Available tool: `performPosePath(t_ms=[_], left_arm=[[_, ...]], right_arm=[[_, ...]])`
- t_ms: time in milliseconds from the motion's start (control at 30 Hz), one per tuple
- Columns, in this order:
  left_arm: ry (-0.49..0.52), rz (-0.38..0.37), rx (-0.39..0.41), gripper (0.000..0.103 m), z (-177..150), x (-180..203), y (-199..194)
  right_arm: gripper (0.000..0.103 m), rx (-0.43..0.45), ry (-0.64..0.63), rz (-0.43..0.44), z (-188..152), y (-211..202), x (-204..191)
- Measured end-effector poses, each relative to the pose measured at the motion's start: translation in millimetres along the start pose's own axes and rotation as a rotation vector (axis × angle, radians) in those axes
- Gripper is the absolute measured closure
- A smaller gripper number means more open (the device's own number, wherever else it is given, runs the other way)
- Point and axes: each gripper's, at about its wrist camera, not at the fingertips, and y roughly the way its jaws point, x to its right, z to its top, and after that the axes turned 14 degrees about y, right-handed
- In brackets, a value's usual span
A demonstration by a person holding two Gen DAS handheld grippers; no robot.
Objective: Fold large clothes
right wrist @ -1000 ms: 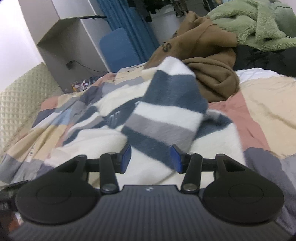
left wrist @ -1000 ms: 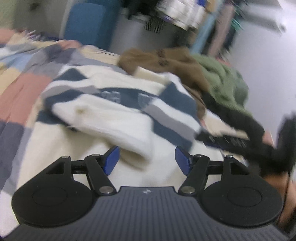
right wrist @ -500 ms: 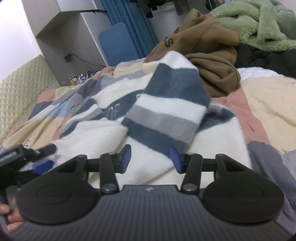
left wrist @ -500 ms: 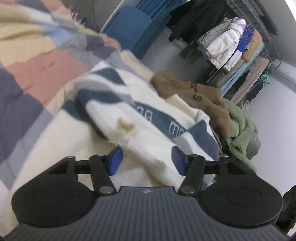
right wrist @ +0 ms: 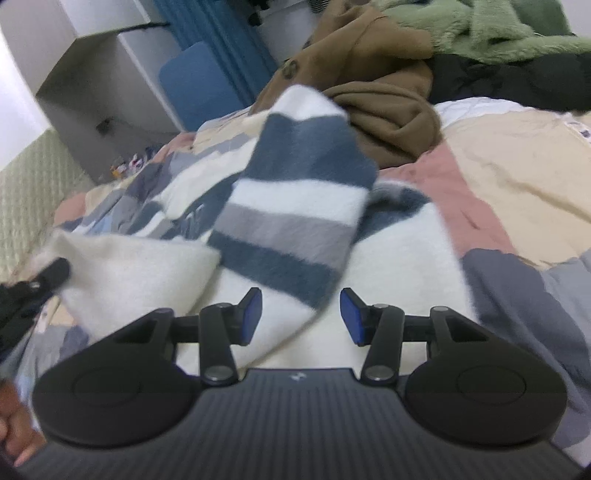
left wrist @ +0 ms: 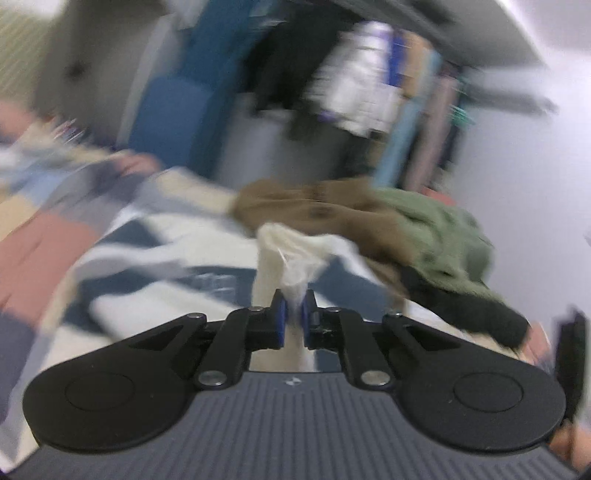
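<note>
A large sweater (right wrist: pixel 295 206), cream with navy and grey stripes, lies rumpled on the bed. My left gripper (left wrist: pixel 293 317) is shut on a cream edge of the sweater (left wrist: pixel 288 254), which bunches up out of the pads and is lifted off the bed. That view is blurred. In the right wrist view a black finger (right wrist: pixel 55 271) of the left gripper shows at the left edge against the raised cream fold. My right gripper (right wrist: pixel 301 314) is open just above the sweater. The end of a striped sleeve lies between its pads without touching them.
A brown hoodie (right wrist: pixel 388 99), a green fleece (right wrist: pixel 480 33) and a black garment (right wrist: pixel 517 81) are piled beyond the sweater. The patchwork bedspread (right wrist: pixel 517 166) spreads to the right. A blue chair (right wrist: pixel 199 85) and a clothes rack (left wrist: pixel 369 92) stand past the bed. A hand (right wrist: pixel 14 435) shows bottom left.
The left gripper went from open around the cream fold to shut on it and rose, its view swinging up towards the room. The right gripper stayed open and nearly still.
</note>
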Motion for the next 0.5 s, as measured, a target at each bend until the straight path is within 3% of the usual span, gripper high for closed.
performPosePath(t_ms=[133,267,333,367,400,433,500], left_arm=[[0.181,-0.118,-0.029,0.093,-7.0,53.6,10.4],[0.306,-0.189,-0.136,0.092,-32.9,89.8,33.2],[0.322,-0.21,-0.196,0.09,-45.4,95.7,41.7],[0.319,-0.225,-0.22,0.086,-49.7,95.8,43.7],[0.311,-0.247,-0.245,0.072,-52.2,95.2,45.2],[0.294,-0.274,-0.265,0.05,-53.8,93.5,45.2],[0.247,-0.309,-0.266,0.035,-55.3,88.4,40.5]], right_arm=[[0.053,0.013,0.07,-0.054,6.6,-3.0,16.5],[0.052,0.059,0.129,-0.077,16.0,-13.1,29.5],[0.052,0.077,0.145,-0.079,18.6,-18.5,33.2],[0.052,0.082,0.153,-0.074,19.5,-21.0,34.7],[0.052,0.083,0.163,-0.064,19.8,-23.1,36.2],[0.052,0.079,0.171,-0.055,20.0,-24.4,36.8],[0.052,0.062,0.19,-0.026,19.6,-25.8,38.6]])
